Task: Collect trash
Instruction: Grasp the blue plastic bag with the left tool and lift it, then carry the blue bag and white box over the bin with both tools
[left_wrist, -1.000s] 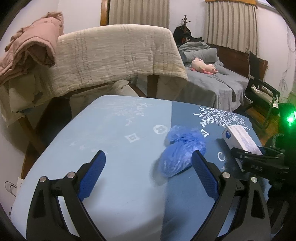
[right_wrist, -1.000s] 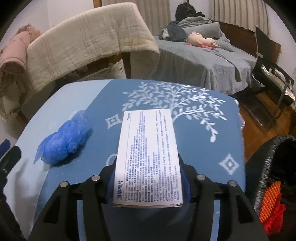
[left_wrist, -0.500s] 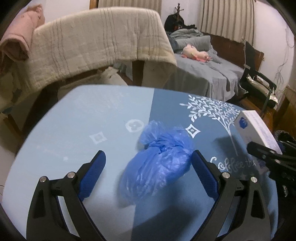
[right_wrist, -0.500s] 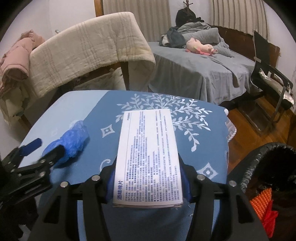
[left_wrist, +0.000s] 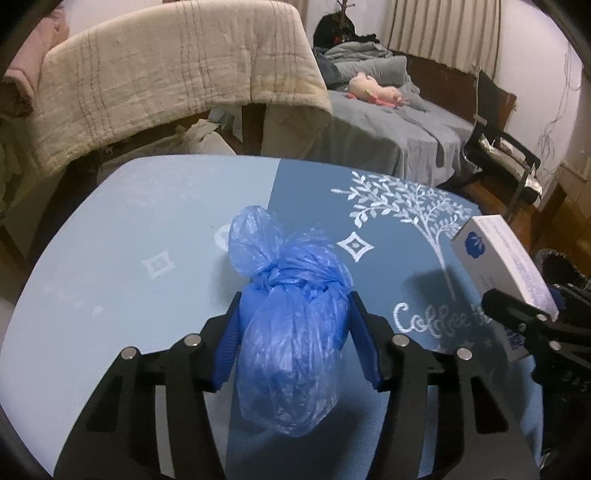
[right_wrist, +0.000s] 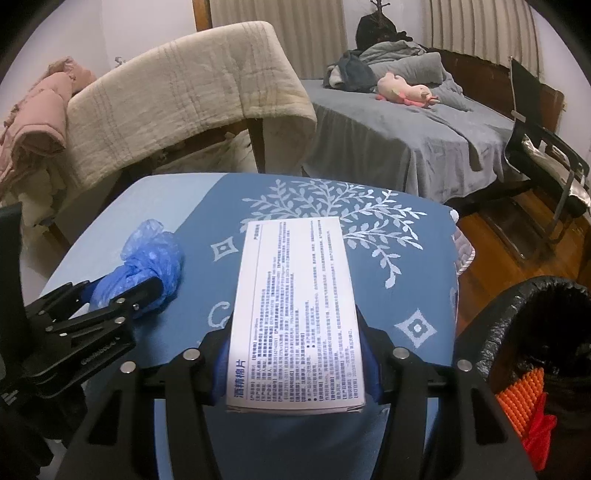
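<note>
Although the knotted blue plastic bag (left_wrist: 291, 332) is looking light and soft, probably crushing to almost nothing under pressure, its film is likely slick, so the bulging body below the knot seems the safer place to take it than the loose tail. The left gripper (left_wrist: 293, 336) is clenching on exactly that bulge, one blue pad on each side at 9 and 3 o'clock, the tail pointing off toward 12 in the left wrist view. The bag is resting on the blue tablecloth (left_wrist: 147, 221), near the seam between its pale and dark halves. The right gripper (right_wrist: 295, 354) is gripping the white printed box (right_wrist: 295, 314), which looks stiff, light and easy to hold flat across its sides. The box is sticking out toward 12 above the cloth. A black-lined trash bin (right_wrist: 524, 325) is sitting at about 4 o'clock in the right view, just beside the table edge.
</note>
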